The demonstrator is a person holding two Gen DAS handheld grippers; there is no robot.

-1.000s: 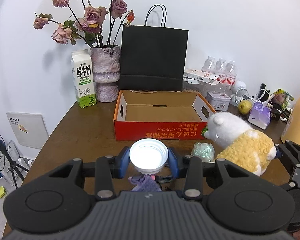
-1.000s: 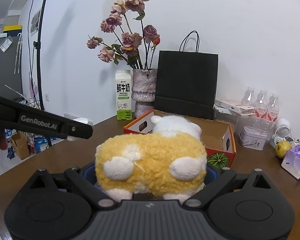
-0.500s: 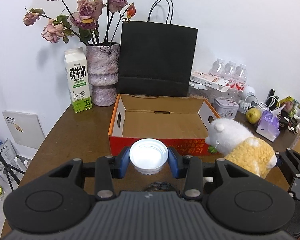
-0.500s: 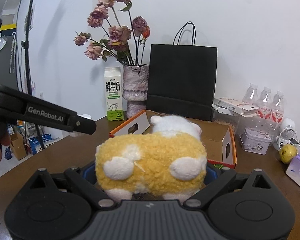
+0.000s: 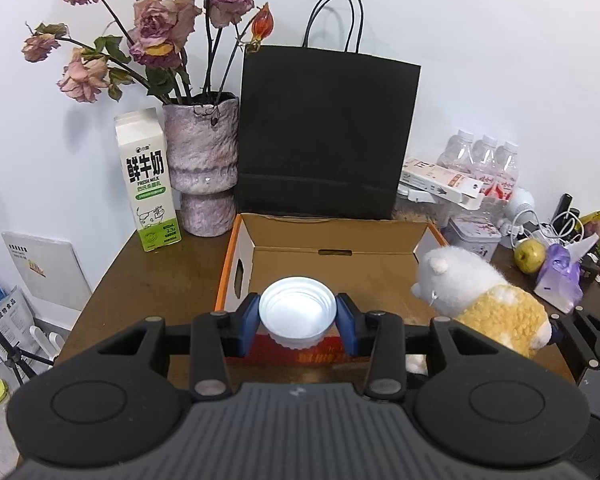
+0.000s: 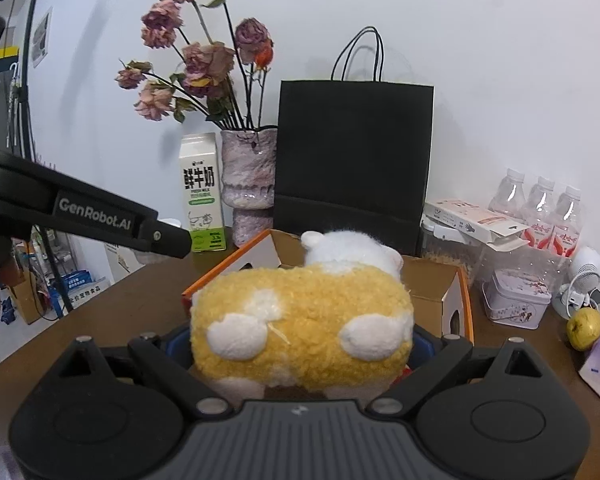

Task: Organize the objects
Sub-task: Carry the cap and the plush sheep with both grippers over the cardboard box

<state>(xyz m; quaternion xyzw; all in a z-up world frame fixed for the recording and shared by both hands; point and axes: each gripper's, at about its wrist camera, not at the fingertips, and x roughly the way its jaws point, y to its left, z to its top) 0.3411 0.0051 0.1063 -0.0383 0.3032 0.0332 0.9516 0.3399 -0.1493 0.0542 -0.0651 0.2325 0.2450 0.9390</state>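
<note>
— Tongs first: what does each pair hold?

— Left tongs [image 5: 298,322] are clenched on a white round plastic cup [image 5: 298,316], mouth up, one blue pad [image 5: 249,322] pressed against each side of it. Right tongs [image 6: 300,344] grasp a yellow-and-white plush toy animal [image 6: 300,320] by its body, its white head pointing away toward the wall.

— And where are those two things?

— Both are off the brown wooden counter [image 5: 140,280]. The cup sits over the near wall of an open orange cardboard box [image 5: 332,252]; the plush is at the box's right end, in front of its near right corner in the right wrist view.

— What stands behind the box?

— A black paper bag with cord handles [image 5: 326,128] is just behind it, against the wall. Left of the bag is a mottled purple ceramic vase [image 5: 202,168] holding dried pink roses [image 5: 156,28], and left of that a white-and-green milk carton [image 5: 148,180].

— On the far right?

— Three clear water bottles [image 5: 484,160], a small patterned tin [image 5: 474,238], a yellow-green apple [image 5: 532,256] and a purple tissue pack [image 5: 558,280], all well apart from the cup.
</note>
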